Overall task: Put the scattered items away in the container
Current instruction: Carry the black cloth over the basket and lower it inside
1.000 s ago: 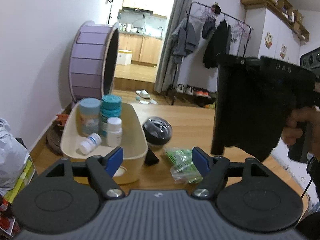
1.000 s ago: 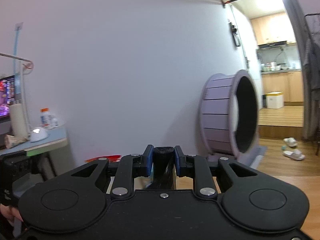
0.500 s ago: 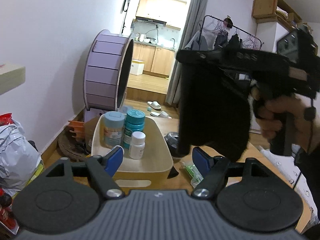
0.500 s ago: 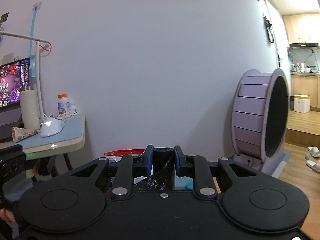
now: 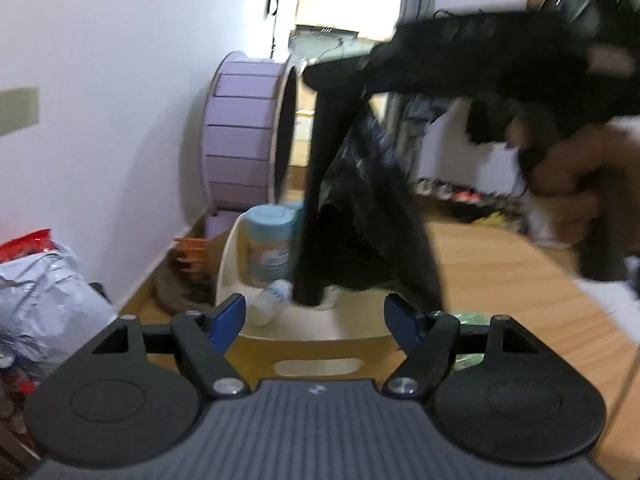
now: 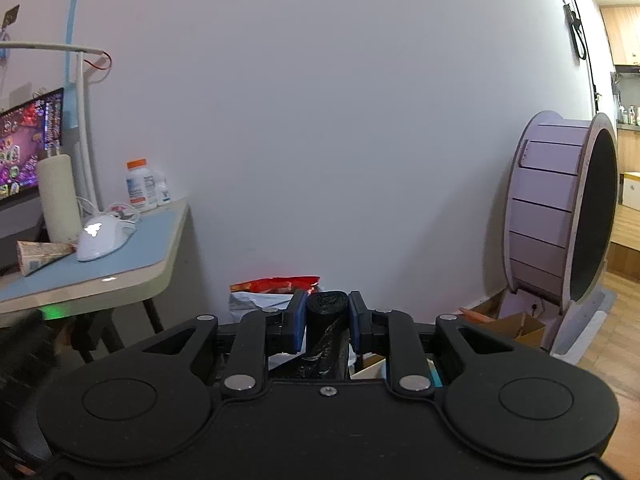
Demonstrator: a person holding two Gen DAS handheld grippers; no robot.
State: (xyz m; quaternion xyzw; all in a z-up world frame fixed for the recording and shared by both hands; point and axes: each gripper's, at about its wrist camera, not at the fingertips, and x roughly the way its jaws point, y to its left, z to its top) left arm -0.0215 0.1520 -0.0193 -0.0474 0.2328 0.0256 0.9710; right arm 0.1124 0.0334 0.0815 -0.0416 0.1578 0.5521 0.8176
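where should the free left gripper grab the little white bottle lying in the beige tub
Grip the small white plastic bottle across its round body, coming straight down from above with the open left gripper. It lies on its side on the floor of the beige tub, and the tub's walls block a side approach. The hanging black bag roll is close, so approach from the bottle's left.

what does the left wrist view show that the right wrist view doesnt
Only the left wrist view shows the cream container with bottles inside, the open left gripper, and the loose bag sheet hanging over the container. Only the right wrist view shows the right gripper clamped on the black bag roll, plus the desk with a mouse. Both show the purple wheel.
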